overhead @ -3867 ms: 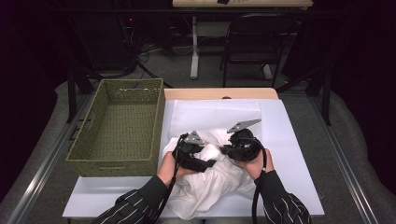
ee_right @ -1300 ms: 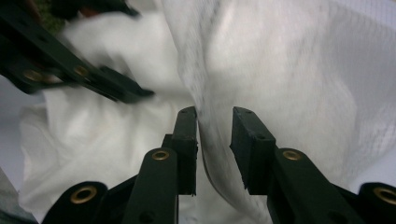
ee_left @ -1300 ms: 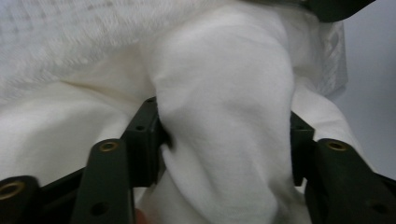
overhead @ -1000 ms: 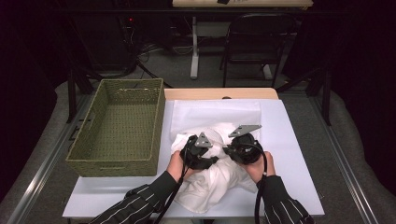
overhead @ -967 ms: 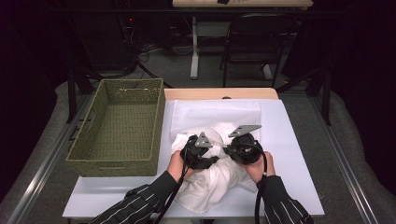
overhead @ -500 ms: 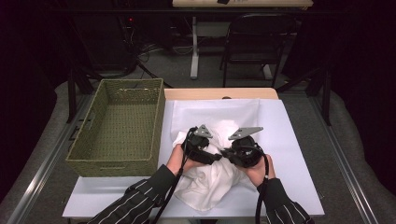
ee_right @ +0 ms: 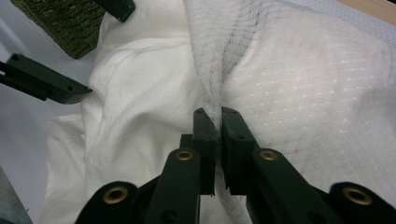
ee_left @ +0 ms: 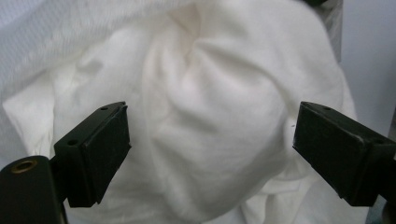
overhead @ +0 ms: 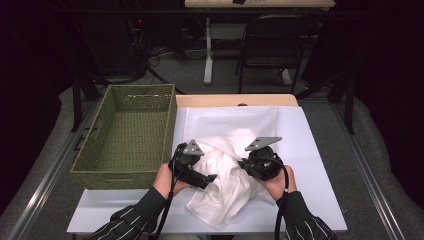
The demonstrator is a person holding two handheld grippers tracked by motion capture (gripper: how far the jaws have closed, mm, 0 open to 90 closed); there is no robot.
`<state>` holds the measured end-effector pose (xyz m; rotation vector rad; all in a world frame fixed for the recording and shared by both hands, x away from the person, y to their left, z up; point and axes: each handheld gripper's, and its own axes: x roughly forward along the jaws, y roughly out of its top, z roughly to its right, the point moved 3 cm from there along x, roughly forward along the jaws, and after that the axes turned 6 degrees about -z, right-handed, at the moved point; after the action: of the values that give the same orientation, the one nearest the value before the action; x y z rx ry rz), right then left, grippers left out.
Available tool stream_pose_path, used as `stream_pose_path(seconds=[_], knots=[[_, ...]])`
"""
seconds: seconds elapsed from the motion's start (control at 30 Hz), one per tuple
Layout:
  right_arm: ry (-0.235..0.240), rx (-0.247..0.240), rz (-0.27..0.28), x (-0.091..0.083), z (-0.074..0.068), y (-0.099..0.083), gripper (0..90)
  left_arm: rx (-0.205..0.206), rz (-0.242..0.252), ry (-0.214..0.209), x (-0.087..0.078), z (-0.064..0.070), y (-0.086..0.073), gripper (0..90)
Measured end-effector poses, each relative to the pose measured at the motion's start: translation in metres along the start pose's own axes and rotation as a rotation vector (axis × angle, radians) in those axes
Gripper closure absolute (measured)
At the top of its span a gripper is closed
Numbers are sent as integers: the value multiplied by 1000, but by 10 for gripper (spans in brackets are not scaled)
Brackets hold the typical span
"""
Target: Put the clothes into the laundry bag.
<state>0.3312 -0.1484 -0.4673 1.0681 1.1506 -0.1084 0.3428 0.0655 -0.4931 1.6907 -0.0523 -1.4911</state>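
Both claws have shifted slightly toward the far side since the earlier frames, the left claw (overhead: 212, 177) edging right over the white cloth (overhead: 227, 180). Left claw (ee_left: 210, 154): jaws spread wide, hovering over the bunched cloth (ee_left: 210, 116). Right claw (ee_right: 218, 123): jaws pinched closed on a raised fold of cloth (ee_right: 154, 112). Cloth lies crumpled on the table (overhead: 320, 165), right of the woven basket (overhead: 127, 140).

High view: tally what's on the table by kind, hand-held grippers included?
White cloth: 1
Green woven basket: 1
Hand-held grippers: 2, the left hand-held gripper open over the cloth, the right hand-held gripper shut on a pinched fold
Total: 4
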Motion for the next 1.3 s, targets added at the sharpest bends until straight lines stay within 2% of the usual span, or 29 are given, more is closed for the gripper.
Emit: stream_pose_path(seconds=[0.07,0.13,0.17,0.27,0.33,0.4,0.5,0.53,0.6,0.67,0.7,0.8,0.87,0.97,1.07,1.13,1.23,1.3], knots=[[-1,1,7,-3,-1,2,821,-25,-9,5,8,-3,-2,128],[-9,-8,16,-4,-2,6,773,-69,-21,13,19,-8,-3,233],[-18,-8,20,-5,-2,8,747,-83,-29,-7,24,-11,-4,225],[-12,-5,28,-2,-5,16,715,-151,2,-107,35,-18,-6,240],[-32,-19,18,1,-6,20,713,-159,39,-139,37,-20,-6,274],[-32,-9,4,7,-6,24,712,-161,56,-156,40,-20,-6,335],[-64,11,-8,15,-3,26,827,-167,76,-184,45,-18,-8,478],[-62,27,-9,16,-3,25,857,-164,77,-202,46,-17,-9,550],[-57,35,-5,17,-1,23,878,-170,95,-220,47,-17,-10,626],[-48,47,11,14,-2,24,886,-174,120,-242,45,-16,-9,668],[-52,36,19,12,-3,25,887,-170,125,-246,44,-16,-7,681],[-27,35,48,2,-7,29,888,-161,160,-263,41,-9,1,693],[-16,26,64,-4,-10,31,889,-131,177,-258,40,-2,10,697],[-34,10,70,-10,-10,30,888,-120,205,-240,44,4,23,699],[-42,42,60,-11,-2,22,887,-128,213,-215,54,4,32,694],[-43,67,44,-10,4,16,886,-113,209,-205,60,3,34,672],[-37,90,25,-4,11,9,884,-97,183,-195,62,1,33,575],[-40,82,24,-1,13,7,884,-86,156,-180,59,0,31,458]])
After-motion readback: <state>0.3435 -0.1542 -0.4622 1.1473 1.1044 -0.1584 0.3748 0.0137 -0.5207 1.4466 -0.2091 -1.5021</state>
